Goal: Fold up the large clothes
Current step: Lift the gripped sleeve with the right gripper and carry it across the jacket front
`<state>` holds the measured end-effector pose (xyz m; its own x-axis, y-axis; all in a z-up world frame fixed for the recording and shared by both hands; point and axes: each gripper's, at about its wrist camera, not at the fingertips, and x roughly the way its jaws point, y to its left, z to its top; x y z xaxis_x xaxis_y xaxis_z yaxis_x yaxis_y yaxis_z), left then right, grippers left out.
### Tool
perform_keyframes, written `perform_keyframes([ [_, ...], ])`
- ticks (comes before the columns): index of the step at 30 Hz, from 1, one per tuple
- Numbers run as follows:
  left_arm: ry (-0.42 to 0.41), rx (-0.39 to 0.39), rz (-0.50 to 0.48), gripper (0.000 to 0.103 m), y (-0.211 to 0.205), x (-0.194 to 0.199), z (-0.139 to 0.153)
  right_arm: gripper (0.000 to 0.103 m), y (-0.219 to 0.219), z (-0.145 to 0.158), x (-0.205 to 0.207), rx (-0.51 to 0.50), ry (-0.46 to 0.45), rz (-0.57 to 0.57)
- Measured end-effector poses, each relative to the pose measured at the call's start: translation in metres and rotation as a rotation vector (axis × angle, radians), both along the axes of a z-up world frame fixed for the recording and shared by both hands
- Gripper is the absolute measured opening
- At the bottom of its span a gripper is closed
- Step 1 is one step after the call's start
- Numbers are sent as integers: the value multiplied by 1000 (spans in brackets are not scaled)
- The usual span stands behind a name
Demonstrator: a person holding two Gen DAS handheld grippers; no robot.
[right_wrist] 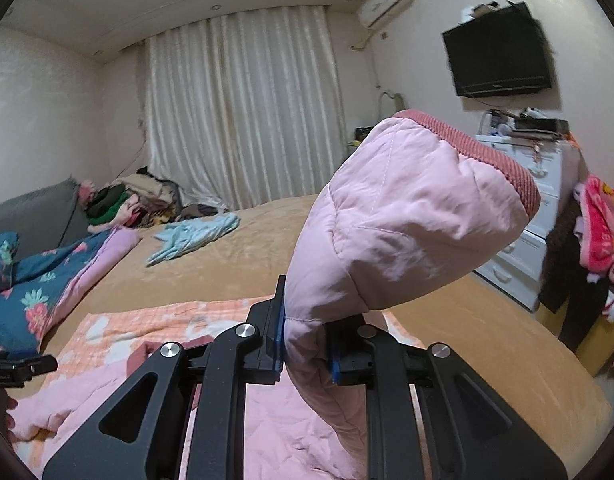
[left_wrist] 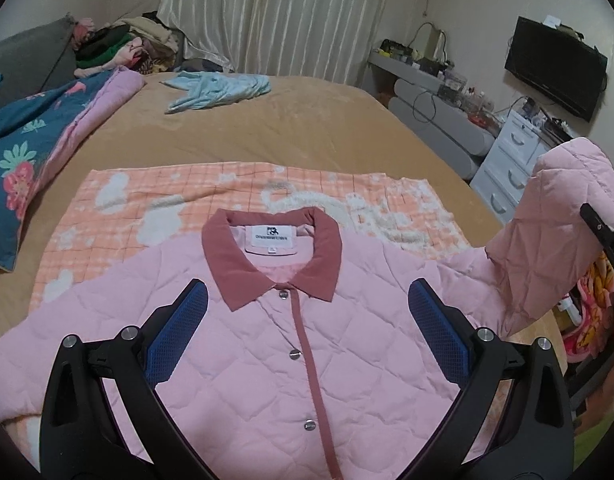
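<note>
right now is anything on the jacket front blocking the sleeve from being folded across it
Nothing visible lies on the jacket front. The left gripper hovers open above it, in the path of the sleeve held by the right gripper.

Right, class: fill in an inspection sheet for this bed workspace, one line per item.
Surface: tan bed cover under an orange checked blanket.
Job's things: pink quilted jacket flat, buttoned; its sleeve is lifted.
Clutter: light blue garment, floral quilt, clothes pile.
Grippers: left gripper open over the jacket; right gripper shut on the sleeve.
Cables: wires by the dresser.
Surroundings: curtain, wall TV.
</note>
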<state>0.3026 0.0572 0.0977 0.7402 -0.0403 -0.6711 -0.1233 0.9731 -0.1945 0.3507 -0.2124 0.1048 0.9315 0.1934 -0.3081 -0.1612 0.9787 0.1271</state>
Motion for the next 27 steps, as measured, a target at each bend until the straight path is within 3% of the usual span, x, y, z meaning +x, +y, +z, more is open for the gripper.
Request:
perform_keyframes([
  [6, 38, -67, 51, 94, 28, -6, -5, 15, 37, 7, -8, -24, 2, 78],
  [13, 19, -112, 56, 94, 53, -22, -5, 15, 74, 8, -15, -48, 7, 153],
  [27, -24, -188, 84, 94, 90, -47, -1, 15, 152, -17, -26, -99, 33, 297],
])
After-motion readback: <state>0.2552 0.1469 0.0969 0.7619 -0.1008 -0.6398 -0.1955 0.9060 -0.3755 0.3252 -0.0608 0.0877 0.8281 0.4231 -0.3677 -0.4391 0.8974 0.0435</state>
